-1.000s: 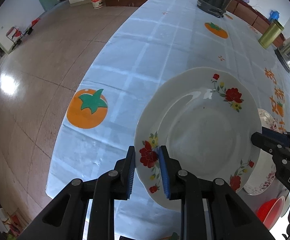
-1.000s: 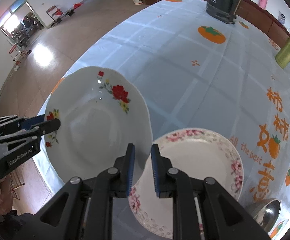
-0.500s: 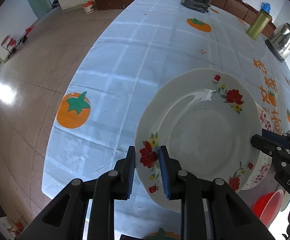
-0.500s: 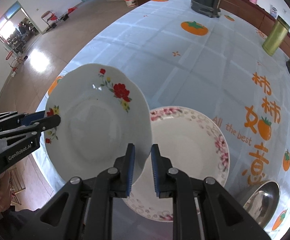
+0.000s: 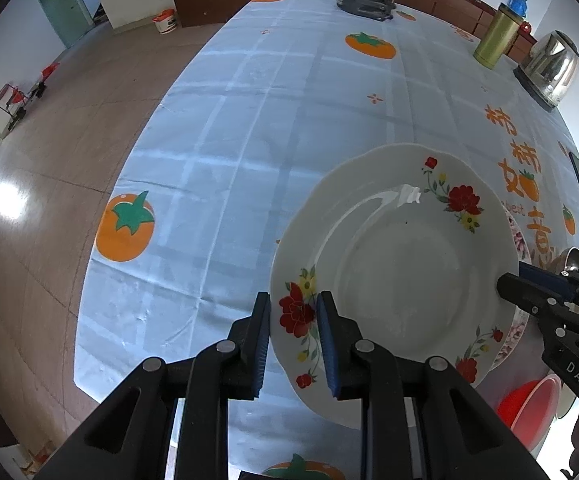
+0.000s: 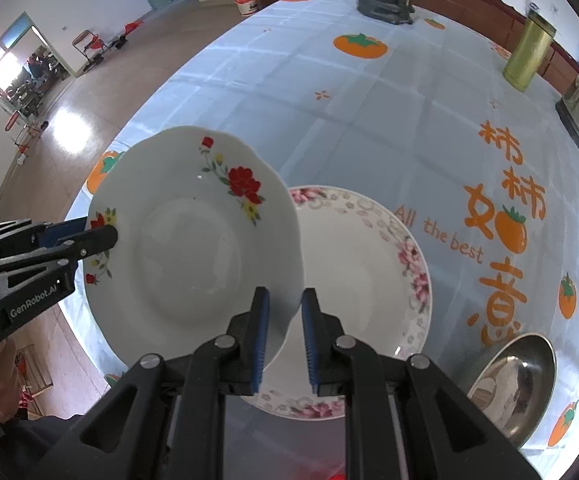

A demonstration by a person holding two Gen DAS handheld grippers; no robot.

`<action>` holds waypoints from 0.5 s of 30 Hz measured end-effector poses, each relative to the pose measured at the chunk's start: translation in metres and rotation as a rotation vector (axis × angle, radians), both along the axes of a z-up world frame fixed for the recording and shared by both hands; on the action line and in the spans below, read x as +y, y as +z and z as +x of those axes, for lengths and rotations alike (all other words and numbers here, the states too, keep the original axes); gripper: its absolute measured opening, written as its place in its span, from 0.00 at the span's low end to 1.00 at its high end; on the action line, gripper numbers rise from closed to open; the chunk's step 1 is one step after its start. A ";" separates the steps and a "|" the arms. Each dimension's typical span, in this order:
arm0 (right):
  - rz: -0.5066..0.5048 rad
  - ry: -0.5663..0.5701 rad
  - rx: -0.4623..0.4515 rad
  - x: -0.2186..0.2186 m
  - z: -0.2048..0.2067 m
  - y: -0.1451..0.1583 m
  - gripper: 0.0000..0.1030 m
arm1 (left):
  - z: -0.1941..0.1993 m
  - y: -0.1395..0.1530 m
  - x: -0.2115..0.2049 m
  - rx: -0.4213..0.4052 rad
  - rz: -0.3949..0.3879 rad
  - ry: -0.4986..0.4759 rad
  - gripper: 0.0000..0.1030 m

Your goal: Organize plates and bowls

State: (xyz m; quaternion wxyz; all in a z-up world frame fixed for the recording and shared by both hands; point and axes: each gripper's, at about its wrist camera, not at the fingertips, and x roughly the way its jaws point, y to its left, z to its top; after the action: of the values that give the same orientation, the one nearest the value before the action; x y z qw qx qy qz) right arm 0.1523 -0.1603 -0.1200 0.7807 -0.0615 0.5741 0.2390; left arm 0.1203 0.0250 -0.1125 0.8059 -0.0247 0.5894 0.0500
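Two grippers — left gripper (image 5: 293, 344) and right gripper (image 6: 283, 336) — both pinching the red-flower plate (image 6: 193, 248) above the pink-rimmed plate (image 6: 369, 280); stacking isn't done, steel bowl (image 6: 517, 384) untouched.

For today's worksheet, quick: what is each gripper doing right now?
Left gripper: shut on the red-flowered plate, at its near rim.
Right gripper: shut on the same plate's opposite rim, above the pink-flowered plate.
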 end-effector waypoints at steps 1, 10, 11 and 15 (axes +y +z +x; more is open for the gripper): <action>0.000 -0.005 0.000 -0.003 0.000 0.000 0.16 | 0.000 0.000 -0.003 0.000 0.000 -0.005 0.25; -0.004 -0.045 0.002 -0.025 -0.001 -0.004 0.16 | 0.004 -0.004 -0.026 0.009 0.005 -0.050 0.25; -0.004 -0.049 0.002 -0.027 -0.001 -0.004 0.16 | 0.004 -0.004 -0.028 0.010 0.004 -0.055 0.25; -0.004 -0.064 0.004 -0.036 -0.001 -0.004 0.16 | 0.006 -0.004 -0.034 0.012 0.001 -0.067 0.24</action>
State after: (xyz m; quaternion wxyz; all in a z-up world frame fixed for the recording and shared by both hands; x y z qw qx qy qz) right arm 0.1513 -0.1960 -0.1243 0.7867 -0.0439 0.5778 0.2128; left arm 0.1263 -0.0095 -0.1163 0.8036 -0.0043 0.5946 0.0233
